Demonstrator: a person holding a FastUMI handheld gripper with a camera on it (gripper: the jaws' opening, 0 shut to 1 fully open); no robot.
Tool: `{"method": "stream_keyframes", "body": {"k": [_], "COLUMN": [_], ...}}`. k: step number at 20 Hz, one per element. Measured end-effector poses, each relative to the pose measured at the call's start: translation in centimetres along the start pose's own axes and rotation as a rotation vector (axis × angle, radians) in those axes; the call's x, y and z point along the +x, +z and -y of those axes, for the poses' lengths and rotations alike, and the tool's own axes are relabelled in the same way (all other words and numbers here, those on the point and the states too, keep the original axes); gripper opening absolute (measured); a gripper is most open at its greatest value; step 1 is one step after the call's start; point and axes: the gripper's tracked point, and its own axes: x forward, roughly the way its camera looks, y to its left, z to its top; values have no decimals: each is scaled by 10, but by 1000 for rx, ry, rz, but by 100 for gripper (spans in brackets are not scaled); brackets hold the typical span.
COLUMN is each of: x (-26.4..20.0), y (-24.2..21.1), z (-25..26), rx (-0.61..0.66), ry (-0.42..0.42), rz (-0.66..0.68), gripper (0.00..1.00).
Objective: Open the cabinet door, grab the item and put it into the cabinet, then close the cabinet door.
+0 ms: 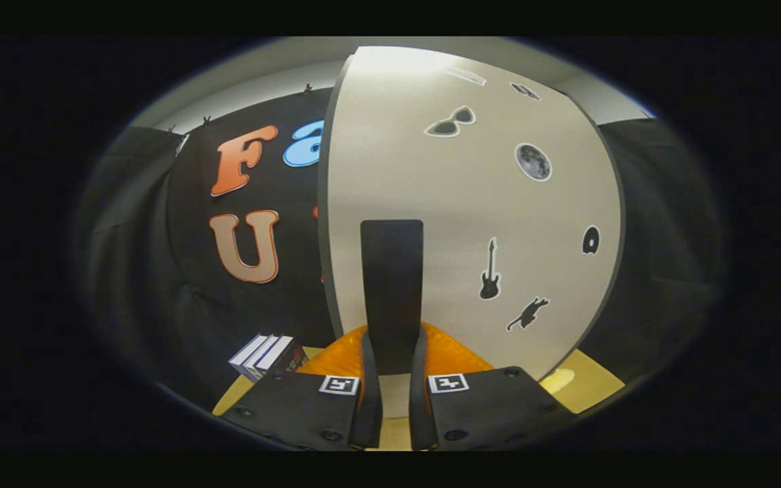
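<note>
The cabinet door (472,224) is a pale panel with small dark stickers, standing close in front of me. A tall black handle (392,271) runs upright on it. My gripper (394,356) has one finger on each side of the handle's lower end, and both press against it. The door's dark left edge (326,224) stands out against the black cloth wall. Left of the fingers, on the yellow table top (587,386), lies a small stack of flat boxes (265,354) with white edges. I cannot tell whether the door is shut or ajar.
Black cloth walls (139,271) hang to the left and right of the cabinet. The table top runs under the cabinet's lower right corner.
</note>
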Motion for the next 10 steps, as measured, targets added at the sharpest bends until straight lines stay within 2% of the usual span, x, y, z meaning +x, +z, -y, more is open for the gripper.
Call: {"method": "stream_keyframes", "body": {"k": [3,6,10], "x": [-13,-24,-39], "y": [1,0,0], "z": [0,11,17], "rx": [37,0,37], "ry": [24,-21,-11], "rz": [-1,31,45], "gripper": [24,22,17]}}
